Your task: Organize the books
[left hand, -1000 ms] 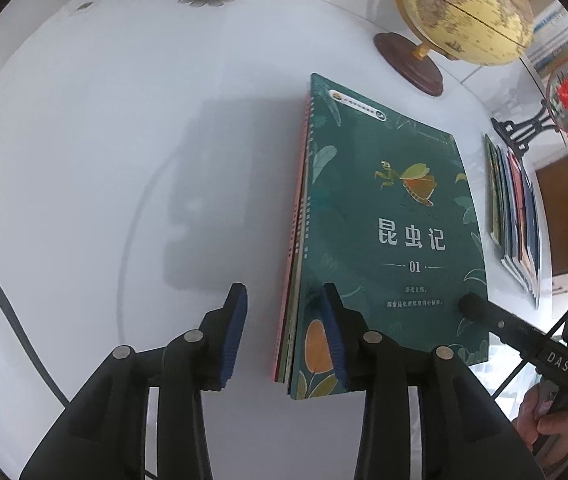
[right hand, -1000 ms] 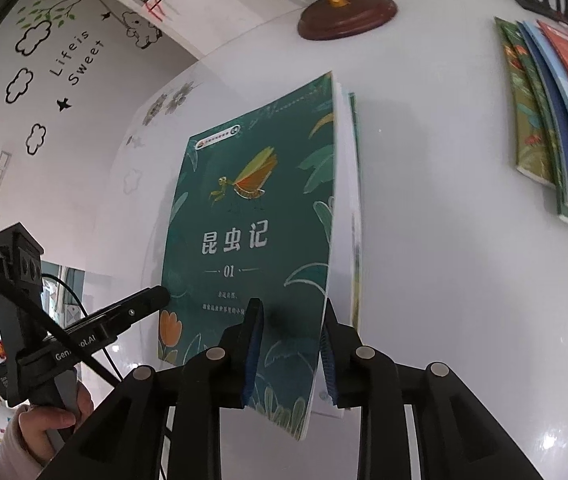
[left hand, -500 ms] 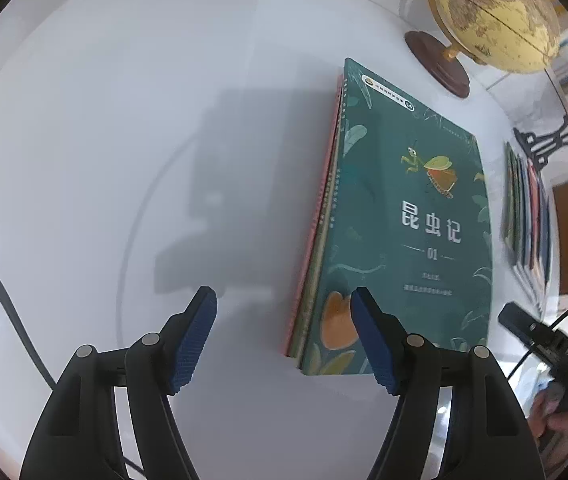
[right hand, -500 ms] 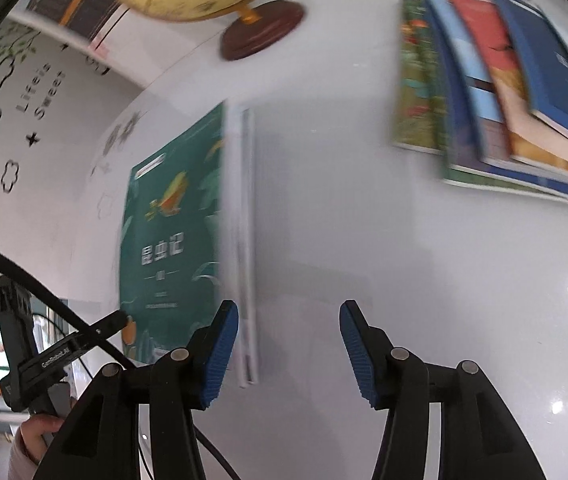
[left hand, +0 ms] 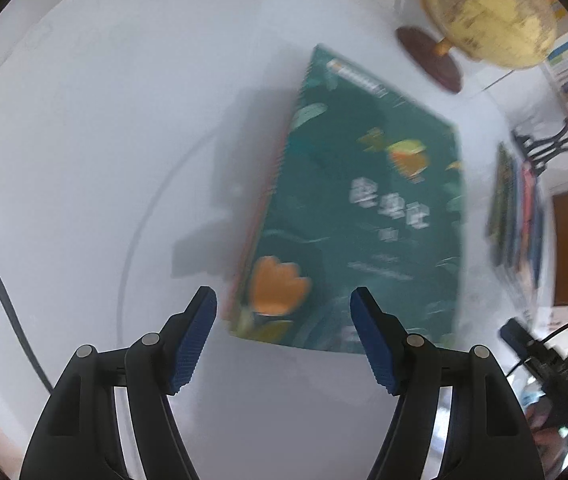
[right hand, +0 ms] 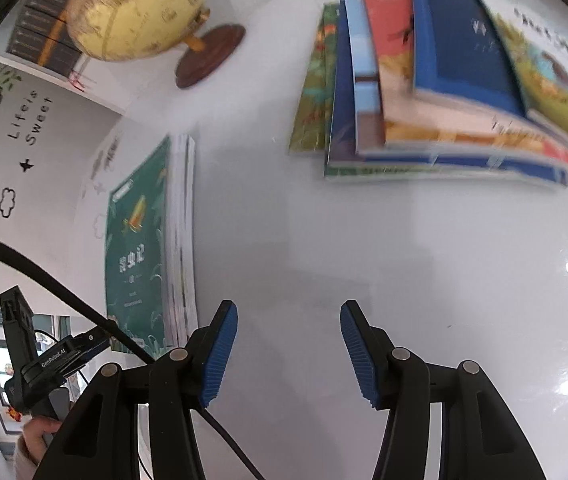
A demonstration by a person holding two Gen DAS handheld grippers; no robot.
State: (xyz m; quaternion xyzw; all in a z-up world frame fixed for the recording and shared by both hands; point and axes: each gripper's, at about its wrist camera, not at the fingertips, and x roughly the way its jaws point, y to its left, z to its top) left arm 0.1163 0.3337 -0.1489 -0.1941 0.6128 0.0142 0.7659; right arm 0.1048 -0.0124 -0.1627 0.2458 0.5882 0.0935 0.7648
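Entry: both claws have let go of the dark green paperback with the orange flower cover [left hand: 359,216]. It now lies flat on the glossy white table [left hand: 84,140], topping a short pile, on the near side of the yellow globe on its brown wooden base [left hand: 483,12].

Your left claw [left hand: 284,336] stands apart, empty, just short of the book's near edge. Your right claw [right hand: 288,352], also apart and empty, has swung away over bare table. The fanned row of coloured books [right hand: 443,80] to the globe's right looks like the next source.
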